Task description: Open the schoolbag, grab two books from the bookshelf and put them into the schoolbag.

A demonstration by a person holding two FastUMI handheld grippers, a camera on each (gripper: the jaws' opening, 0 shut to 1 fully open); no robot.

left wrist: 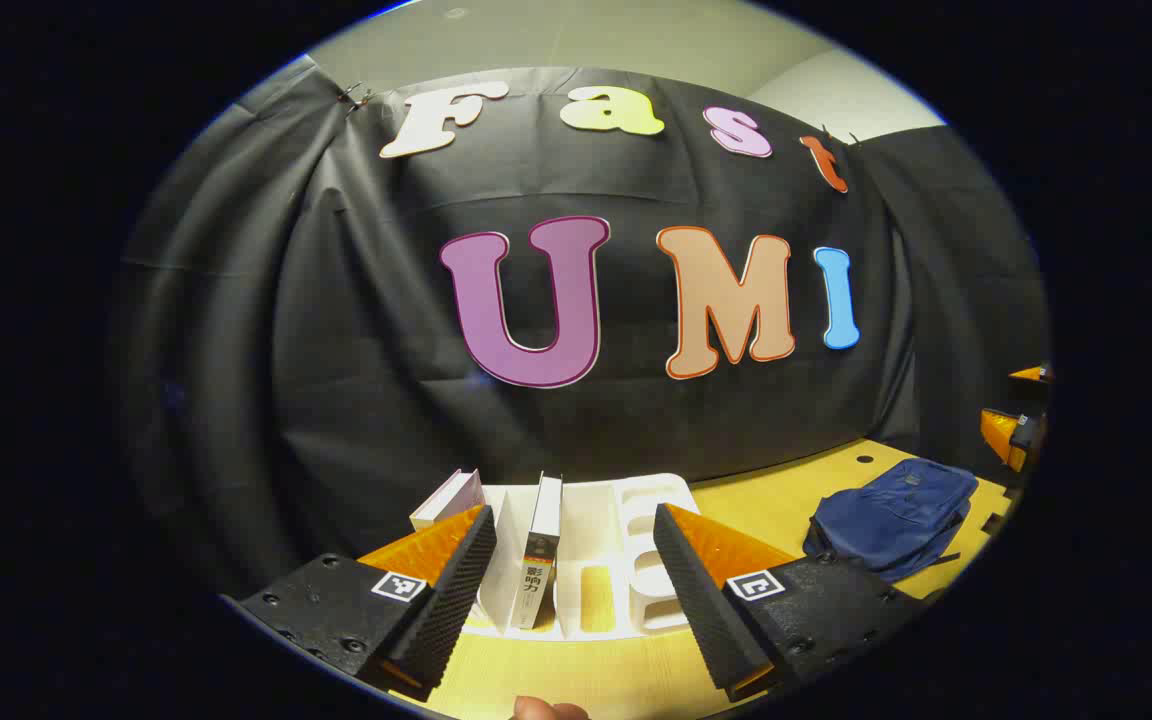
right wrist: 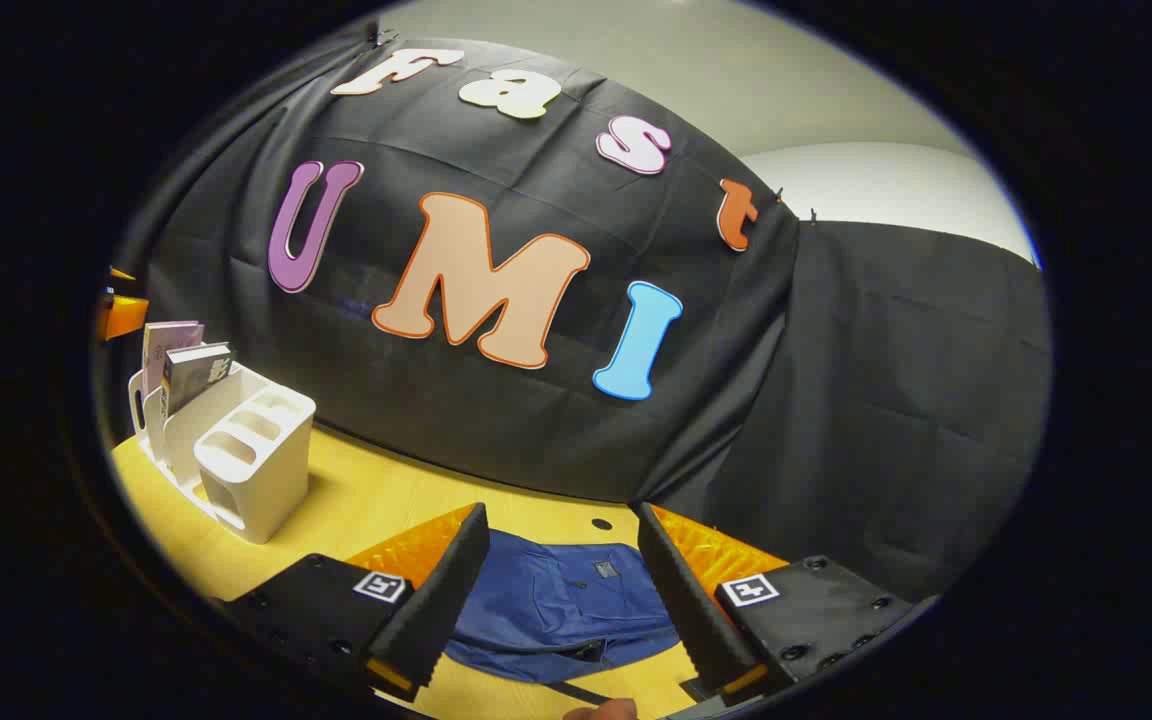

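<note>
In the left gripper view, the left claw (left wrist: pixel 571 590) sits at the bottom centre of the frame with its fingers spread wide and nothing between them. Just beyond the fingers, in the lower middle of the frame, stands the white bookshelf (left wrist: pixel 626 530) on the yellow wooden worktop (left wrist: pixel 766 500). A book with a dark spine (left wrist: pixel 541 560) stands upright in one of its slots, framed by the gap between the fingers but not touched by them. A second, paler book (left wrist: pixel 448 497) leans at the left end of the bookshelf, partly hidden behind the left finger. At the lower right of this frame the blue schoolbag (left wrist: pixel 891 515) lies flat on the worktop, well apart from the bookshelf. At the far right edge a bit of the other gripper shows. A fingertip of the person's hand (left wrist: pixel 548 709) peeks in at the very bottom edge.

In the right gripper view, the right claw (right wrist: pixel 561 590) is at the bottom centre, also wide open and holding nothing. The schoolbag (right wrist: pixel 566 600) lies on the worktop (right wrist: pixel 376 500) directly beyond and between its fingers; whether the fingertips touch the fabric is hard to tell from this angle. The bag looks closed, with a small label patch on its upper face. The bookshelf (right wrist: pixel 256 460) stands at the left of this frame, with the two books (right wrist: pixel 181 365) upright in its far slots.
</note>
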